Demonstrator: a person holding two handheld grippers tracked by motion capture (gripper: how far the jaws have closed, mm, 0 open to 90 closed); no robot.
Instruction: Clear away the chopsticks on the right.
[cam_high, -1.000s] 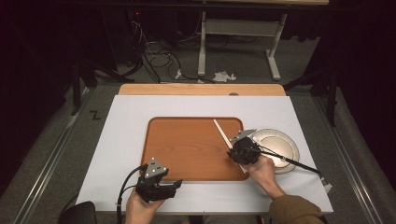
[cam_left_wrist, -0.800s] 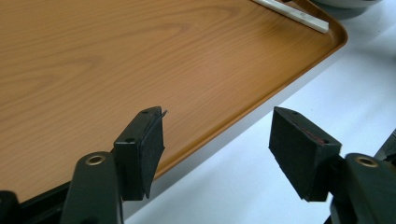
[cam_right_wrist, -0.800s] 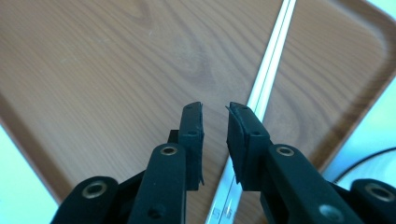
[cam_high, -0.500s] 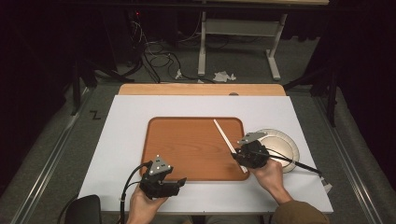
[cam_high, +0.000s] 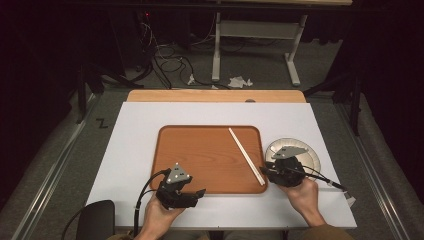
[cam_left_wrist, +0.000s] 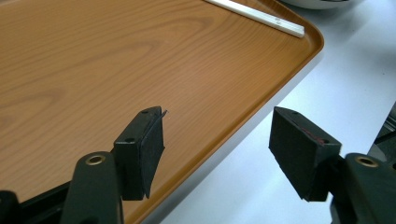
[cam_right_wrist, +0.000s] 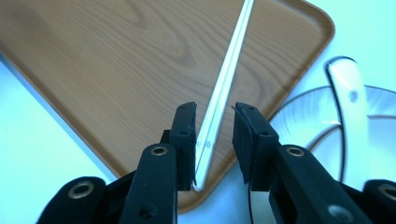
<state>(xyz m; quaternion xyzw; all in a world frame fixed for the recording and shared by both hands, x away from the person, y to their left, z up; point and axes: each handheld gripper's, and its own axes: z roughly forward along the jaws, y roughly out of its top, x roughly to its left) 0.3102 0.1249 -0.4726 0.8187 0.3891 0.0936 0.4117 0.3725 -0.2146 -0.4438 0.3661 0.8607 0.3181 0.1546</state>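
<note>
Grippers: two, one in each of the person's hands, both at the near edge of the table.
Left gripper (cam_high: 196, 192): rests at the tray's near left corner; in the left gripper view its jaws stand wide apart with nothing between them, one over the wood, the other over the white table.
Right gripper (cam_high: 266, 173): sits at the tray's near right corner; in the right gripper view its jaws have just been opening and now stand narrowly parted, the near end of the chopsticks lying between them; the left pad is right beside the sticks, the right pad is clear of them.
Chopsticks (cam_high: 246, 155): one pale pair, lying close together as a single strip on the right part of the tray, slanting from near the far rim down to the near right corner.
Tray (cam_high: 200, 150): one, brown wood-grain, rounded corners, in the middle of the white table (cam_high: 135, 135).
Plate (cam_high: 310, 155): one, pale with a dark rim line, just right of the tray, partly under the right gripper.
Spoon (cam_right_wrist: 348, 98): one, white, lying on the plate in the right gripper view.
Hands: two, entering from the bottom of the high view.
</note>
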